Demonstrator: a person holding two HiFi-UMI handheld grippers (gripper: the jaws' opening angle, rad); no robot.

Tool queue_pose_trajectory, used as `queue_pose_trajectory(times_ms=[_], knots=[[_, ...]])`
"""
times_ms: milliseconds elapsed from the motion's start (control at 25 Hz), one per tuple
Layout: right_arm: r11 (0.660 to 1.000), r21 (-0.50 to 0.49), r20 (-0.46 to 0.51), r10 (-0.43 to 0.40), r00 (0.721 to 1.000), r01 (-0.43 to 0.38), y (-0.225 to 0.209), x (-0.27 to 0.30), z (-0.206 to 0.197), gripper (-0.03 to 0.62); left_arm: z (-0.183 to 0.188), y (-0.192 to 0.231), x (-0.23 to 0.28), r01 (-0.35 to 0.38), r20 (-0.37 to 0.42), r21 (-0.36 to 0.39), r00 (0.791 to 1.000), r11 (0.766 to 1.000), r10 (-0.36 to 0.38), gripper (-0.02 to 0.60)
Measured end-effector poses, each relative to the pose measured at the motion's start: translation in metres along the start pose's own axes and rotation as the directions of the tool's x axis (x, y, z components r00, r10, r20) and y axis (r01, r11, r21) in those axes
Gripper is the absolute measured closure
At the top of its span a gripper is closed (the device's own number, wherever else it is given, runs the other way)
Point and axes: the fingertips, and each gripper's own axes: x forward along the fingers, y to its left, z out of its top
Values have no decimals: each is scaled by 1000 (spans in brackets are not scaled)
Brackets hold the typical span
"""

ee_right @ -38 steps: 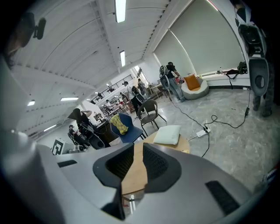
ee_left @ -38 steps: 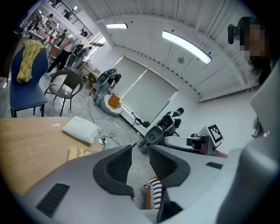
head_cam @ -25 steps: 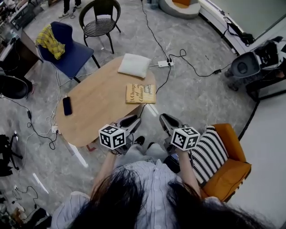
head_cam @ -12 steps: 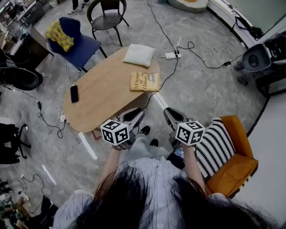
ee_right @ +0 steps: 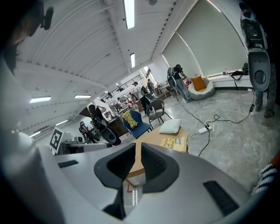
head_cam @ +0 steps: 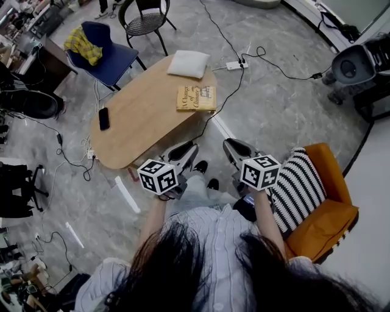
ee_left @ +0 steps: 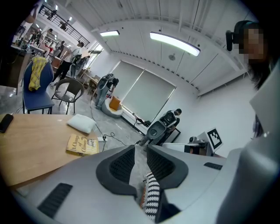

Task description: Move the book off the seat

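Note:
The yellow book (head_cam: 196, 97) lies flat on the oval wooden table (head_cam: 140, 131), near its right end; it also shows in the left gripper view as the book (ee_left: 82, 145) and in the right gripper view as the book (ee_right: 175, 142). Both grippers are held close to the person's body, well short of the table. My left gripper (head_cam: 184, 151) has a narrow gap between its jaws and nothing in it. My right gripper (head_cam: 234, 148) has its jaws almost together and is empty. An orange armchair (head_cam: 332, 210) with a striped cushion (head_cam: 297, 190) stands at the right.
A white pillow (head_cam: 189, 63) and a black phone (head_cam: 104, 118) also lie on the table. Behind it stand a blue chair (head_cam: 109, 58) with a yellow cloth and a black wicker chair (head_cam: 146, 15). Cables and a power strip (head_cam: 234, 65) cross the floor.
The table and book have slid up and away in the head view, and more of the armchair shows. Both grippers stay in front of the body, empty.

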Motion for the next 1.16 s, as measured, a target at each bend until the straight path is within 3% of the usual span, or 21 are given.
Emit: queue_pose_trajectory(times_ms=[720,1160], knots=[[999,-40,24,23,999,-22,11,-23,-9,546,-22,-18,-28,-41,4,42,999,998,41,485],[999,-42,40,11,999,-9,3,-29,1,546,-16,-24,-22,-39,5,68,999,997,39,486]])
